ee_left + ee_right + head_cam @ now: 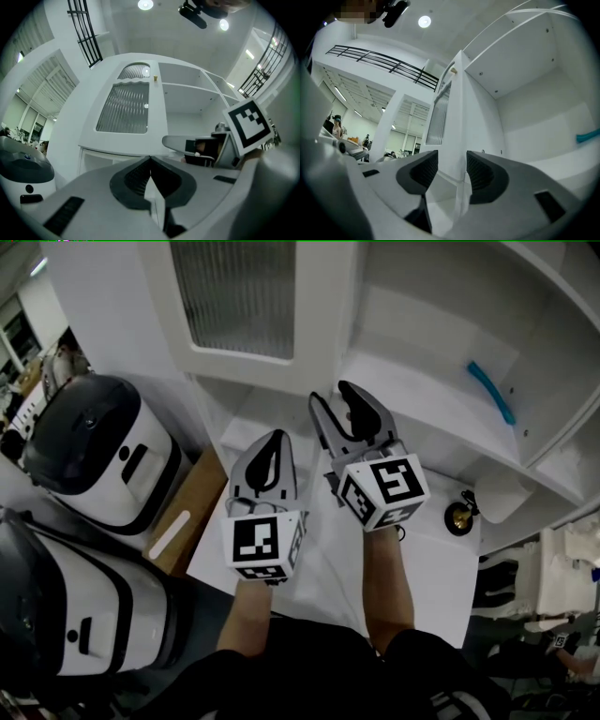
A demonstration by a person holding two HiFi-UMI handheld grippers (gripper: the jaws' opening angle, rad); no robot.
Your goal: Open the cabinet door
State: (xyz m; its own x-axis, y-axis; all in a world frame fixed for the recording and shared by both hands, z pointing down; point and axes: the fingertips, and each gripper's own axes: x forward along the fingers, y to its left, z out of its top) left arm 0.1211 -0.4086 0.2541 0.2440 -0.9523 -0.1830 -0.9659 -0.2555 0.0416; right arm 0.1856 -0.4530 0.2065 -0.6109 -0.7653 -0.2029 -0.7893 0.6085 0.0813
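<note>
The white cabinet door (246, 304), with a ribbed glass pane, stands swung out from the cabinet, and the shelves (422, 381) to its right are laid bare. My right gripper (340, 404) is open just below the door's free edge. In the right gripper view that door edge (457, 112) rises straight ahead of the gap between the pads (423, 171), and nothing is pressed between them. My left gripper (273, 441) hangs shut and empty to the left, below the door. In the left gripper view the door (125, 107) is ahead and the right gripper (180, 141) is at the right.
A blue strip (492, 393) lies on a shelf inside the cabinet. A small brass object (458, 517) sits on the white ledge (431, 563) at the right. Two white-and-black machines (98, 451) (70, 610) stand at the left, beside a brown board (183, 517).
</note>
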